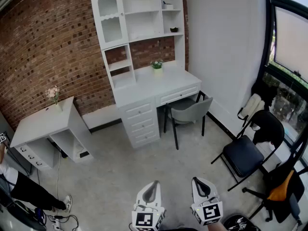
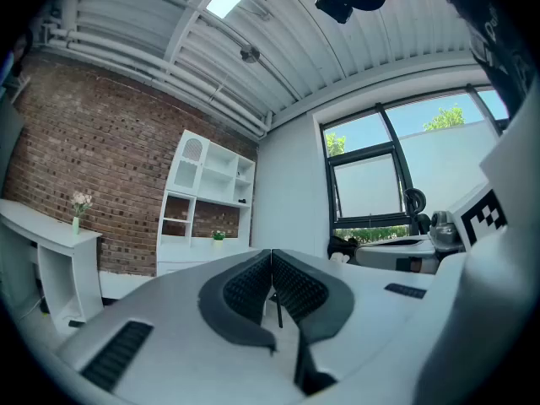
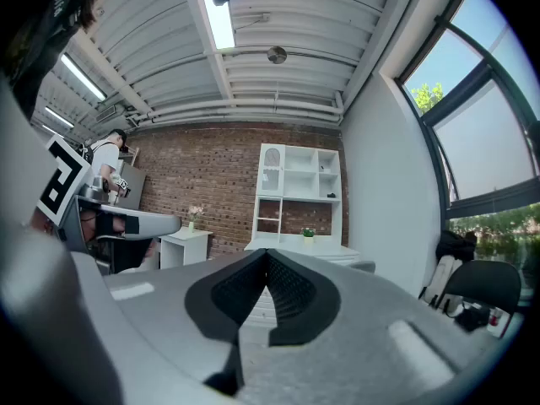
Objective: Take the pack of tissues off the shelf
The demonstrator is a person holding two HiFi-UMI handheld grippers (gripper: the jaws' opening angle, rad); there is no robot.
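Pack of tissues [image 1: 167, 6] appeared as a small pale item, indistinct, in the shelf's [image 1: 144, 37] top right compartment. Left gripper [image 1: 154, 183] and right gripper [image 1: 197, 181] were well apart from it, fingers pressed together, empty.

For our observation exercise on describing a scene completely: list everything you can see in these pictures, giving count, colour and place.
desk with shelf unit: one, white, against the brick wall
brick wall: one, red-brown, behind the furniture
potted plant: one, green, on the desk top
small items: two, one dark and one pale, in the right-hand shelf compartments; too small to identify
grey chair: one, grey, pushed in at the desk
side table: one, white, left of the desk
flowers: one bunch, pink, on the side table
folding chair: one, black, near the window
person: one, dark trousers, far left edge
left gripper: one, white, shut, empty
right gripper: one, white, shut, empty
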